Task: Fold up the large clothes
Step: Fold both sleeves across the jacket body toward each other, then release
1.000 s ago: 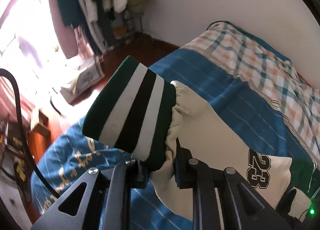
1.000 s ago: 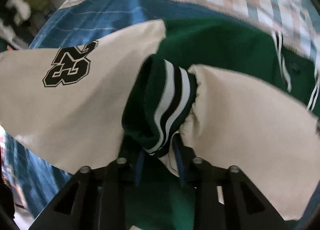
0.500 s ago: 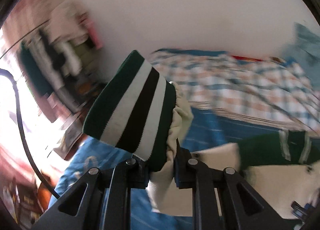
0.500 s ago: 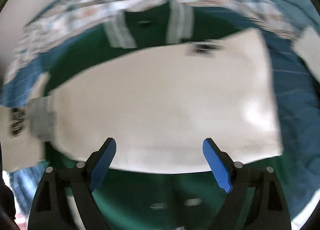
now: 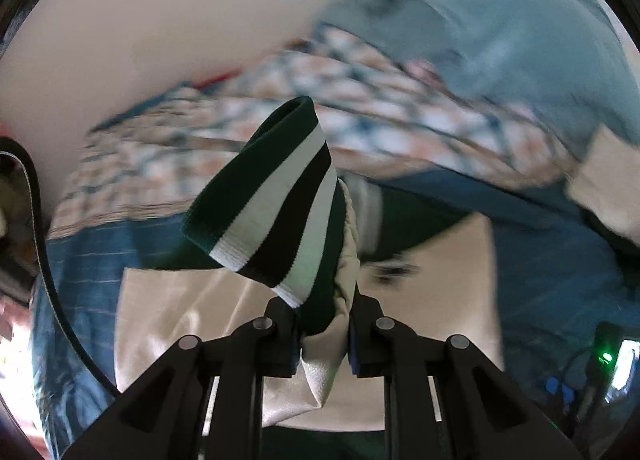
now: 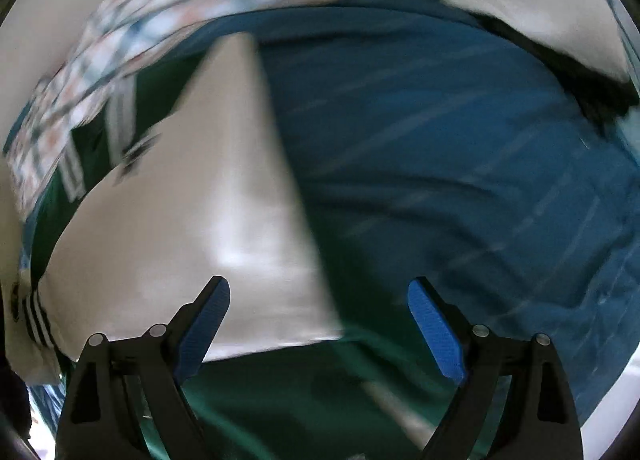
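Note:
A green varsity jacket with cream sleeves lies on the bed. My left gripper (image 5: pixel 323 334) is shut on the cream sleeve at its green, white and black striped cuff (image 5: pixel 272 204) and holds it up above the jacket's cream part (image 5: pixel 180 312). My right gripper (image 6: pixel 318 326) is open and empty, just above the jacket. A folded cream sleeve (image 6: pixel 192 228) lies to its left over the green body (image 6: pixel 288 400). The right wrist view is blurred.
The bed has a blue striped cover (image 6: pixel 460 164) and a plaid blanket (image 5: pixel 360 100) at the far side. A grey-blue pillow or cloth (image 5: pixel 500 32) lies at the upper right. A white wall (image 5: pixel 160 20) stands behind the bed.
My right gripper let go of the other striped cuff, opened, and swung right. My left gripper kept hold of its cuff and swung it over the jacket toward the bed's far side.

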A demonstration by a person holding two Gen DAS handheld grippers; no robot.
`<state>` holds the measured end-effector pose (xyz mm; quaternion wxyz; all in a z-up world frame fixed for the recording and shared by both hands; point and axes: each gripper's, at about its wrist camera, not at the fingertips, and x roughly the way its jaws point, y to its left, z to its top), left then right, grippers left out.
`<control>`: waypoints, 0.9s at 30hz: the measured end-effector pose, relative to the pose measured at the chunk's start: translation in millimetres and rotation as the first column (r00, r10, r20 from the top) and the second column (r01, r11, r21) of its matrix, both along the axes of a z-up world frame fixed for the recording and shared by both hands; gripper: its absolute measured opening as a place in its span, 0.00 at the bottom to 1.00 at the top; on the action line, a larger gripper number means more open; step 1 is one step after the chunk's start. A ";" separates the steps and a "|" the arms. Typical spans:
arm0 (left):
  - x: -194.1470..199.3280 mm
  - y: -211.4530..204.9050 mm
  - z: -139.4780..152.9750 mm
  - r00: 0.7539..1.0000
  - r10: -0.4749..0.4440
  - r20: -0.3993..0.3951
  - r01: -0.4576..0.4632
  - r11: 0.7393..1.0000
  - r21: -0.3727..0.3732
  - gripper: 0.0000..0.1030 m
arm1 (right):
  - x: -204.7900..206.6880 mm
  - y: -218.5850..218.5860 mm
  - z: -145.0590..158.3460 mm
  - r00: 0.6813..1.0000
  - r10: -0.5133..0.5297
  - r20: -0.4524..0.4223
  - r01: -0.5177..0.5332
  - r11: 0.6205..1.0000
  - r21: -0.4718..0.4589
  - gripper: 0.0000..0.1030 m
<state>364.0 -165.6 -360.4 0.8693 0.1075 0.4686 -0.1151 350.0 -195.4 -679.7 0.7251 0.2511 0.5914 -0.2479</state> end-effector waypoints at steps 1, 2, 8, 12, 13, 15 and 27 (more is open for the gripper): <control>-2.1 -27.4 -15.1 0.999 -0.029 -0.023 0.030 1.000 0.007 0.14 | -13.9 -16.4 -3.4 1.000 -0.025 -0.009 0.025 1.000 0.015 0.89; -2.7 -44.6 -25.0 0.998 -0.046 -0.043 0.047 0.998 0.030 0.14 | -20.9 -26.4 -4.7 0.999 -0.039 -0.018 0.039 0.999 0.025 0.89; -2.7 -94.6 -94.4 0.970 -0.066 -0.236 0.081 0.995 0.054 0.56 | -102.2 -87.6 -15.9 0.993 -0.100 -0.057 0.106 0.986 0.129 0.89; -1.3 -81.0 -81.2 0.969 -0.081 -0.233 0.063 0.994 -0.084 0.90 | -148.1 -104.8 -17.9 0.993 -0.103 -0.060 0.114 0.972 0.206 0.89; -2.6 -76.5 -73.2 0.973 -0.083 -0.217 0.064 0.994 -0.093 0.90 | -155.0 -104.5 -18.1 0.993 -0.101 -0.061 0.113 0.968 0.224 0.89; -6.4 -55.5 -54.9 0.981 -0.057 -0.185 0.041 0.995 -0.087 0.90 | -170.4 -104.7 -18.5 0.995 -0.089 -0.053 0.101 0.956 0.276 0.89; -132.4 204.5 -88.9 0.898 0.407 -0.168 -0.319 0.864 0.388 0.90 | -103.1 -34.0 -27.0 0.957 0.289 0.003 -0.280 0.925 0.256 0.89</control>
